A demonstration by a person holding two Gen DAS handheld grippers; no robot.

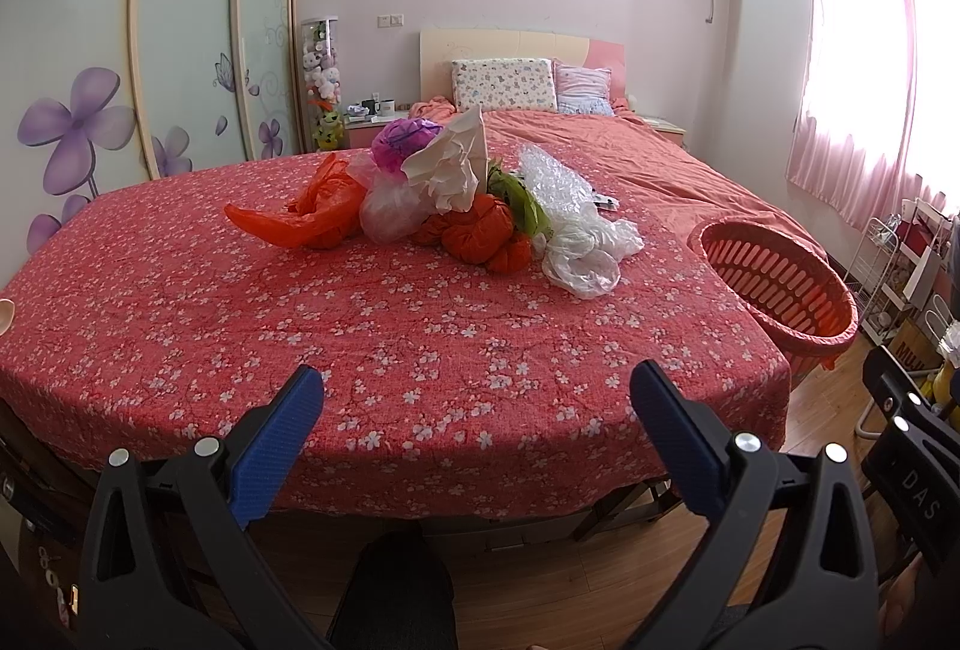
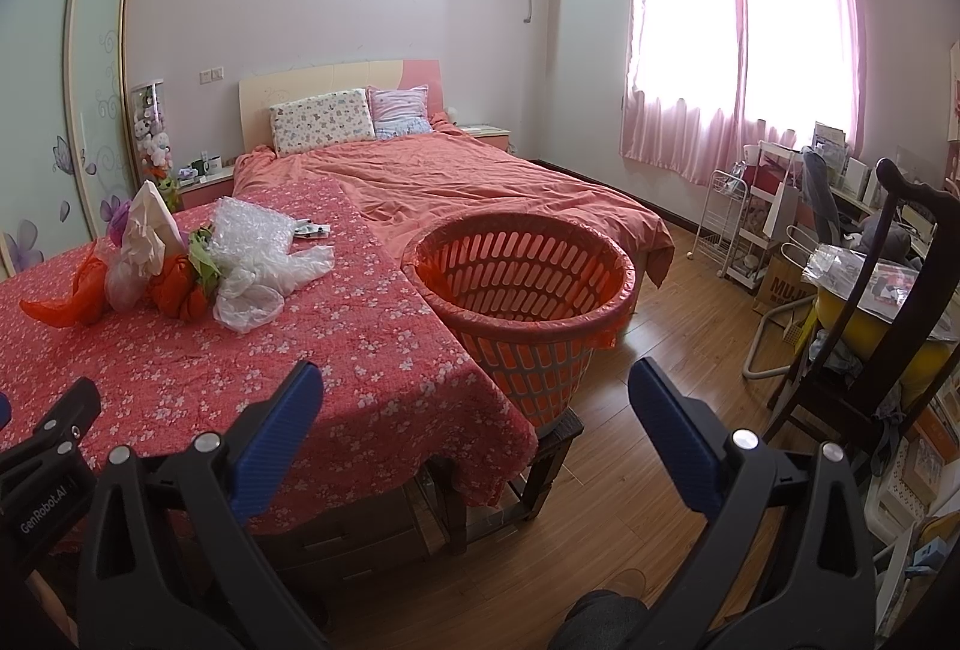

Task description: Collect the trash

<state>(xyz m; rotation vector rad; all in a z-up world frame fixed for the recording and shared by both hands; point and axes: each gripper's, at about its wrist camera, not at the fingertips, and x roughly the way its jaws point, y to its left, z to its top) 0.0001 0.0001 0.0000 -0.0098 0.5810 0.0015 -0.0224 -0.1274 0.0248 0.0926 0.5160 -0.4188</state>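
Note:
A heap of trash lies on the table's red flowered cloth [image 1: 360, 326]: an orange plastic bag [image 1: 300, 218], crumpled beige paper [image 1: 450, 164], a purple bag [image 1: 405, 140], an orange bundle [image 1: 486, 236], bubble wrap [image 1: 555, 182] and a clear bag [image 1: 585, 254]. In the right wrist view the same heap [image 2: 180, 254] sits far left. An orange slatted basket [image 2: 522, 302] stands on a stool at the table's right edge, also seen as the basket [image 1: 780, 284] in the left wrist view. My left gripper [image 1: 477, 434] is open, short of the table's near edge. My right gripper [image 2: 474, 434] is open, near the basket, holding nothing.
A bed with an orange cover [image 2: 468, 182] lies behind the table. A dark wooden chair [image 2: 870, 326] and cluttered shelves [image 2: 756, 230] stand at the right. Wood floor [image 2: 678, 350] runs between the basket and the chair. A wardrobe [image 1: 180, 50] is at the left.

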